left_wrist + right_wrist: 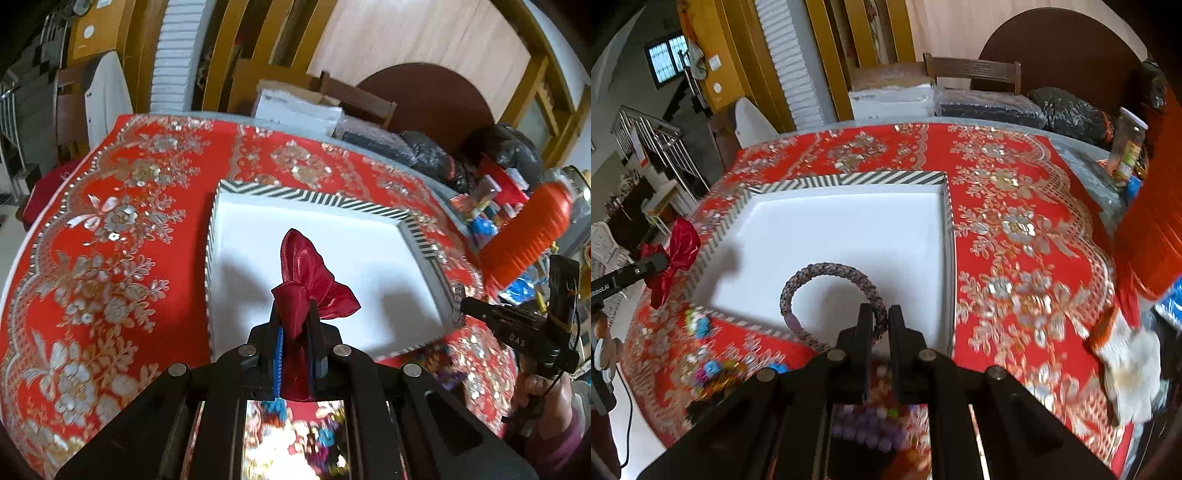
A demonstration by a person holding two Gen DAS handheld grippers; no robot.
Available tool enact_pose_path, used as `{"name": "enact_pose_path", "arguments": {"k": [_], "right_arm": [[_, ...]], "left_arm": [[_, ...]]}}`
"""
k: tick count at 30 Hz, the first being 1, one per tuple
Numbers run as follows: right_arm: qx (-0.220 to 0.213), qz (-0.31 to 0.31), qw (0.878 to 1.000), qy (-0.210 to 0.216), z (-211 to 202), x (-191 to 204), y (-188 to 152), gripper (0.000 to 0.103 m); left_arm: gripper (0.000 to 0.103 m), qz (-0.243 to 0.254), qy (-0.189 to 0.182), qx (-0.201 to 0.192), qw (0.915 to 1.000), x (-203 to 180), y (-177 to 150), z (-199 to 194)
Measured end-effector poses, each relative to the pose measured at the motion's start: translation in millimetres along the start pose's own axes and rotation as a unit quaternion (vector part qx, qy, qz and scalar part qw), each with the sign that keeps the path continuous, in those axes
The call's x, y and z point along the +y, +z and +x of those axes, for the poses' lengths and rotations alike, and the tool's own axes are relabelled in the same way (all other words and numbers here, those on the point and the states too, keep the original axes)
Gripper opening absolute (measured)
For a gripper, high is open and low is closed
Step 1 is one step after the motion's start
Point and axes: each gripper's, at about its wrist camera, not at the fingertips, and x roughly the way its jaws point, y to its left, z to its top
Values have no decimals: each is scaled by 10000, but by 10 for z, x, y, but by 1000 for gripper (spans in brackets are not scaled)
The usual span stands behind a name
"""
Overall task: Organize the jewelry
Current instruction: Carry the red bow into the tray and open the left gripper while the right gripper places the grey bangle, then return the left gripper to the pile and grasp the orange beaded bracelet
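Note:
A shallow white tray (369,210) with a black-and-white striped rim lies on a red embroidered tablecloth; it also shows in the right wrist view (849,179). My left gripper (295,314) is shut on a red satin bow (306,269) and holds it above the tray's near side. The bow also shows at the left of the right wrist view (677,254). My right gripper (879,314) is shut on a braided multicoloured bracelet (820,271), held over the tray's near edge. The right gripper also shows at the right of the left wrist view (461,306).
Several small colourful trinkets (709,365) lie on the cloth in front of the tray. An orange ribbed object (524,236) and boxes stand at the table's right. A jar (1128,147) and a crumpled wrapper (1126,362) sit at the right side.

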Motion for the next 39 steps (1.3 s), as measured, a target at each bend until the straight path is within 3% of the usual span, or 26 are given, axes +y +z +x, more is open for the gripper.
{"name": "enact_pose_path", "arguments": {"k": [8,15,19,21,23,35,39], "right_arm": [[484,-109,9973,-547,560,-89,81,9],[599,-148,9956,-704,715,-143,69,9],[639,-75,9969,-456,728,-149,76,18],[596,-32,9976,-357,700,-136,72,33],[516,-18,9981,-341,637,-116,50,40],[-20,223,9997,-24,39,11,-176,51],[-147,176,9997,48,-165,97,-289,58]], "left_arm": [[0,-131,239,303,9992,85,25,511],[1,-99,414,371,9984,85,7,664],[19,-101,356,284,9989,89,1,625],[22,-125,345,221,9991,87,7,589],[24,-94,424,153,9989,70,0,526],[24,326,1046,-382,9932,-222,-190,33],[25,440,1029,-446,9927,-319,-289,-119]]}}
